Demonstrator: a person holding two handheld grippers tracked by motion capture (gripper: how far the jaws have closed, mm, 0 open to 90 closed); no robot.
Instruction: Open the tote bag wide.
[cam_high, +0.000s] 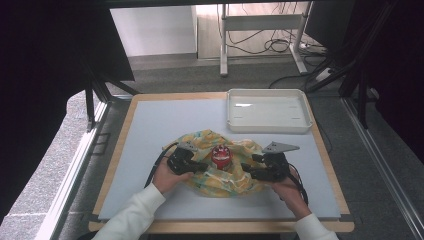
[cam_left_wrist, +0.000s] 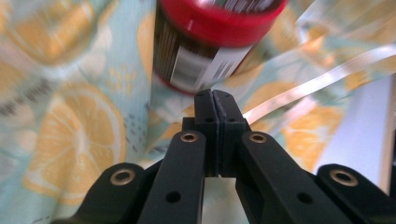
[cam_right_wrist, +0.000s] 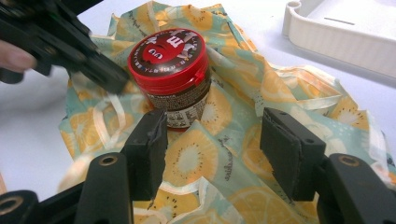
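Observation:
A crumpled cloth (cam_high: 227, 182) printed with lemon slices lies at the front middle of the grey mat. On it stands a small dark jar (cam_high: 220, 156) with a red lid. My left gripper (cam_high: 204, 164) is just left of the jar, its jaws shut with nothing between them. In the left gripper view the shut tips (cam_left_wrist: 215, 95) sit close to the jar's (cam_left_wrist: 210, 42) base, over the cloth (cam_left_wrist: 70, 130). My right gripper (cam_high: 247, 170) is to the jar's right, open. In the right gripper view its jaws (cam_right_wrist: 215, 135) stand apart over the cloth (cam_right_wrist: 289, 84), short of the jar (cam_right_wrist: 170, 74).
A white tray (cam_high: 267, 127) stands at the back right of the mat, its rim also in the right gripper view (cam_right_wrist: 336, 42). A pale ribbon-like strap (cam_left_wrist: 317, 81) runs across the cloth. Bare grey mat (cam_high: 165, 120) lies behind and to the left.

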